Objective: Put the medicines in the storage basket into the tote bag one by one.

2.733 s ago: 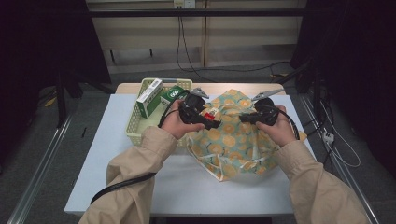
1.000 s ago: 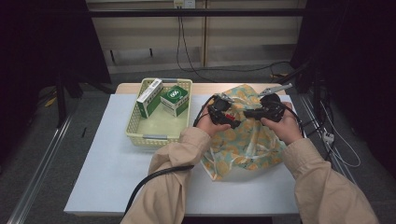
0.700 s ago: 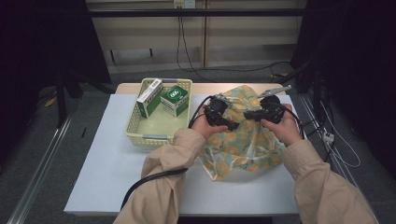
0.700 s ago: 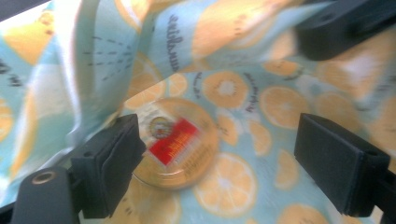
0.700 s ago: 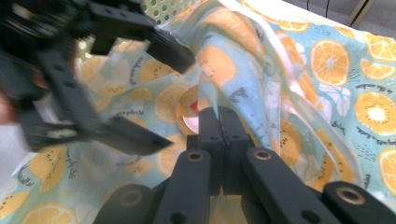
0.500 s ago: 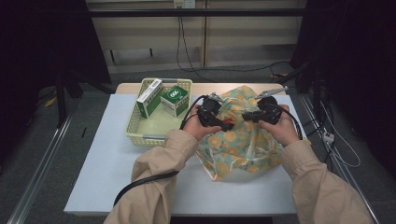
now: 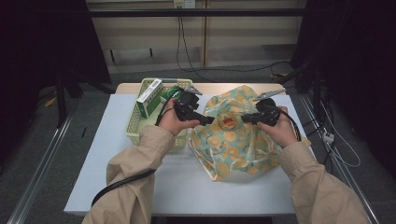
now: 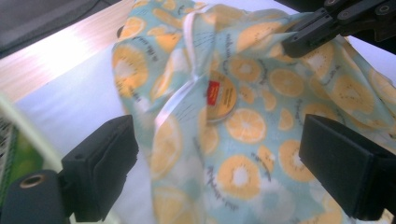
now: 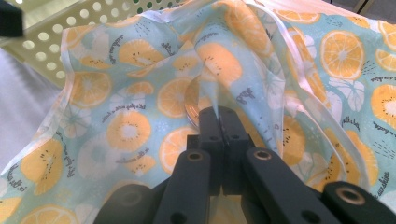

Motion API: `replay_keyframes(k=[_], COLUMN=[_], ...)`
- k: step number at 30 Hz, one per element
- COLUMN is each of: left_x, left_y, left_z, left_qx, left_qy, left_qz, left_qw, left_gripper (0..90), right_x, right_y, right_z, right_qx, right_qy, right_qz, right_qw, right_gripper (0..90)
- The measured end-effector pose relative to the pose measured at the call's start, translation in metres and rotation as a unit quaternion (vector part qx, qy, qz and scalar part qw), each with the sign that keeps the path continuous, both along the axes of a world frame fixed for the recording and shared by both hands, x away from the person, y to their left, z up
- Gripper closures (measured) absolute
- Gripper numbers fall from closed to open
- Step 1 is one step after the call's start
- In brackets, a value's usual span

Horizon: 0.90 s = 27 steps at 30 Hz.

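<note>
A thin bag (image 7: 233, 144) printed with orange slices lies on the white table. Through it shows a round tin with a red label (image 7: 228, 122). My right gripper (image 7: 243, 119) points left and is shut on a fold of the bag's rim (image 9: 215, 105), with the tin (image 9: 194, 105) just behind the jaws. My left gripper (image 7: 209, 120) hovers at the bag's left side. Its jaws have just been opening, and its pads (image 8: 100, 172) stand wide apart above the bag (image 8: 261, 154) without pressing on anything. The tin (image 8: 220, 95) lies ahead of them.
A pale yellow basket (image 7: 132, 126) stands left of the bag and holds a white and green box (image 7: 149, 97) and a green box (image 7: 169, 92). Its perforated wall (image 9: 70, 28) shows in the right gripper view. Bare table (image 7: 116, 172) lies at the front left.
My left gripper has drawn back to the left, away from the right gripper and toward the basket. The right gripper has stayed put on the bag.
</note>
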State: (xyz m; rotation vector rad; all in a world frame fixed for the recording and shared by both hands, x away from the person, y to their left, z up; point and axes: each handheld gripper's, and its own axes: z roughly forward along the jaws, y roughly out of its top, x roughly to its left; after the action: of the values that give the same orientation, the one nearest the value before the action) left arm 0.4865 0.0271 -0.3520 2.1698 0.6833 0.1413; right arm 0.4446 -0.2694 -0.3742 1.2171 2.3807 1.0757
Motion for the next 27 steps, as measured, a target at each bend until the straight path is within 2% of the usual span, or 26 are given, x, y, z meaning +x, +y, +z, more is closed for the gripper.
replay_keyframes(k=[4, 9, 14, 17, 21, 26, 27], left_x=[0.006, 0.014, 0.024, 0.033, 0.044, 0.057, 0.06], left_y=[0.017, 0.037, 0.053, 0.06, 0.068, 0.077, 0.079], left_z=[0.005, 0.001, 0.001, -0.001, -0.006, -0.016, -0.018], left_qx=[0.004, 0.003, 0.018, 0.024, 0.039, 0.026, 0.029], left_qy=[-0.003, -0.004, -0.014, -0.013, -0.026, -0.023, -0.025], left_qz=[0.014, 0.039, 0.05, 0.066, 0.076, 0.101, 0.105], left_qw=[0.9999, 0.9992, 0.9985, 0.9975, 0.996, 0.9943, 0.9938], left_gripper=[11.1, 10.3, 10.3, 10.2, 10.1, 8.5, 8.4], right_x=[0.0, 0.001, 0.002, 0.003, 0.003, 0.003, 0.003], right_y=[0.001, 0.003, 0.004, 0.004, 0.002, 0.001, 0.001], right_z=[-0.001, -0.002, -0.004, -0.003, -0.004, -0.004, -0.004], right_qx=[0.0, 0.001, 0.001, 0.005, 0.01, 0.011, 0.014], right_qy=[0.0, 0.003, 0.003, 0.005, 0.005, 0.006, 0.006], right_qz=[0.001, 0.003, 0.01, 0.01, 0.009, 0.011, 0.011], right_qw=[1.0, 1.0, 0.9999, 0.9999, 0.9999, 0.9999, 0.9998], right_gripper=[90.0, 90.0, 90.0, 90.0, 90.0, 90.0, 90.0])
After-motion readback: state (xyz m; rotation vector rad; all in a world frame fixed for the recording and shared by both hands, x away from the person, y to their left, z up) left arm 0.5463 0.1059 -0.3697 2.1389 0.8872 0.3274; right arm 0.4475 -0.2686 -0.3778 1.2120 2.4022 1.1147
